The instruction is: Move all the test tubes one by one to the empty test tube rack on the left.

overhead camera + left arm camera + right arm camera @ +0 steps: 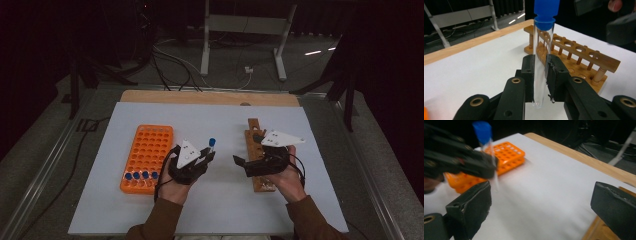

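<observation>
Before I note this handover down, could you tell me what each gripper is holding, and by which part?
The left gripper clamps the blue-capped test tube by its lower glass body, upright. The right gripper is open and holds nothing.

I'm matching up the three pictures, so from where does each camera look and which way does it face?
High view: above the person's side, looking forward and down on the table; both forearms, left gripper, right gripper.
Left gripper view: along its own jaws, shut on the test tube, toward the wooden rack.
Right gripper view: between its open jaws, toward the orange rack and the left gripper.
Shared: both gripper views show the blue-capped test tube.
</observation>
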`<state>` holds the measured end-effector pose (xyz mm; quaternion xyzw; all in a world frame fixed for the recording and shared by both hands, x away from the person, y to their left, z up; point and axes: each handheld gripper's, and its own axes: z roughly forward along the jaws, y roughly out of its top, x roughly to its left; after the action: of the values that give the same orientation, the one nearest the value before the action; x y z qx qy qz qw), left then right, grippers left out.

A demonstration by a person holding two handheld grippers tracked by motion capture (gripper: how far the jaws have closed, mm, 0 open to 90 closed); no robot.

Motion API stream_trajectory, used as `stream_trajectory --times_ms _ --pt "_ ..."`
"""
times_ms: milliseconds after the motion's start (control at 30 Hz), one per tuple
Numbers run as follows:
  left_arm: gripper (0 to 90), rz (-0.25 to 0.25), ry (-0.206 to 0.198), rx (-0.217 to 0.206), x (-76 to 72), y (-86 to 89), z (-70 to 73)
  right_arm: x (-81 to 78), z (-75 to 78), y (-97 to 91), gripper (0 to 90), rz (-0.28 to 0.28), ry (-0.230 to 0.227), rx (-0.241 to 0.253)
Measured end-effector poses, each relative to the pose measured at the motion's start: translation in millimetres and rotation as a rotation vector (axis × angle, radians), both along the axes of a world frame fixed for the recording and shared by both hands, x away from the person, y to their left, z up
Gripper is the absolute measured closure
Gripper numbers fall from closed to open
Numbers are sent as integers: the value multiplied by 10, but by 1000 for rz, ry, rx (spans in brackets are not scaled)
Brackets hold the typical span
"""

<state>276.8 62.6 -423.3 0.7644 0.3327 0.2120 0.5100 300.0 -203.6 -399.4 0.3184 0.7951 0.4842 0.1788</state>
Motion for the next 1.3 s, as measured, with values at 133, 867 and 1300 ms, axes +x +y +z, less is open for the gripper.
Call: stream_trajectory --times_ms 133,867,1300 --pt "782 13 -14 -11 -5 84 55 17 -47 -40 25 -7 6 -4" --pt "782 118 -79 -50 -38 775 296 42 -141 -243 0 -88 24 6" --pt "781 215 -96 -48 -116 1305 289 32 -151 -335 0 -109 23 15"
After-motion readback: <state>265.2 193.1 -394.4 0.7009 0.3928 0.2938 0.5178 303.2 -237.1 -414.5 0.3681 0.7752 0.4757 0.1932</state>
